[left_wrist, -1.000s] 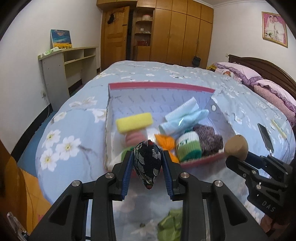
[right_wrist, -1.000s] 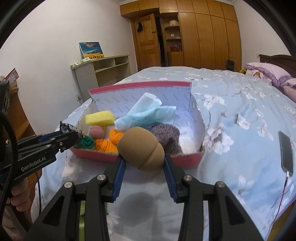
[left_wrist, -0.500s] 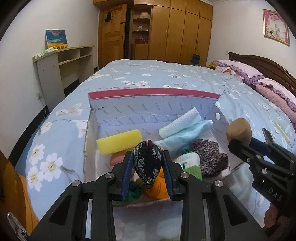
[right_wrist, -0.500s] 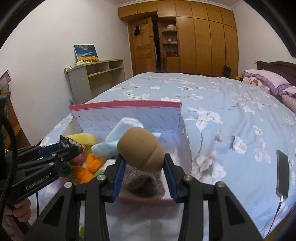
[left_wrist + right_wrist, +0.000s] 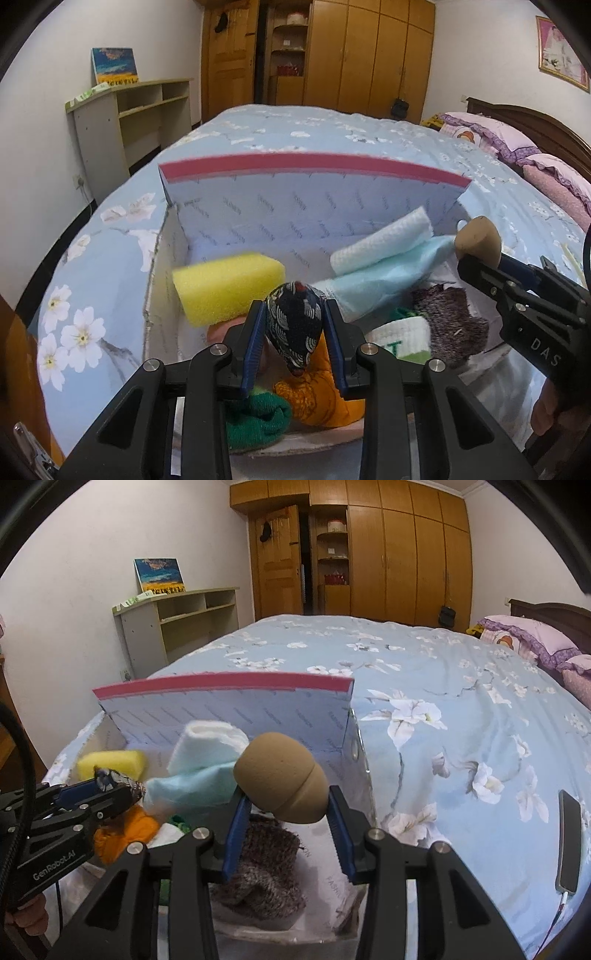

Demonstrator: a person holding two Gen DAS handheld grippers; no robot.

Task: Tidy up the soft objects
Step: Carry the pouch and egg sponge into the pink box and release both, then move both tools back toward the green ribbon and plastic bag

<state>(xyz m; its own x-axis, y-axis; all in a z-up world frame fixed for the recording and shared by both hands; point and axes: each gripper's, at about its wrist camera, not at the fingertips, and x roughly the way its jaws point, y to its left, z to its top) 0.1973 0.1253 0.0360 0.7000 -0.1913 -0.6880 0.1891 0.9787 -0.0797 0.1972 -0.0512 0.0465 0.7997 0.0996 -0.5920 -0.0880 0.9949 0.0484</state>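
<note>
Over the open box (image 5: 310,206) on the bed (image 5: 443,686), I hold both grippers loaded and poised for deposit. My left gripper (image 5: 295,343) is clamped on a dark patterned pouch (image 5: 295,325), which hangs above the orange knit item (image 5: 317,391) and the green knit item (image 5: 258,417) at the box's 6 o'clock edge. My right gripper (image 5: 286,808) is clamped on a tan sponge (image 5: 280,775), positioned above the brown knitted piece (image 5: 262,864) at the box's 4 o'clock side.

Contents already inside: a yellow sponge (image 5: 225,288) at 9 o'clock, a white cloth roll (image 5: 384,243) and a pale blue cloth (image 5: 380,284) toward 1 o'clock, and a white-and-green roll (image 5: 402,339) near centre.

Step in hand, as I judge it: placing the two held items into the box. The next move calls for lowering each gripper toward a free spot, then opening the jaws. Free floor appears to remain at 11 o'clock, behind the yellow sponge, though motion blur makes this uncertain. A phone (image 5: 570,842) lies on the bed at 3 o'clock, well apart from the box.
</note>
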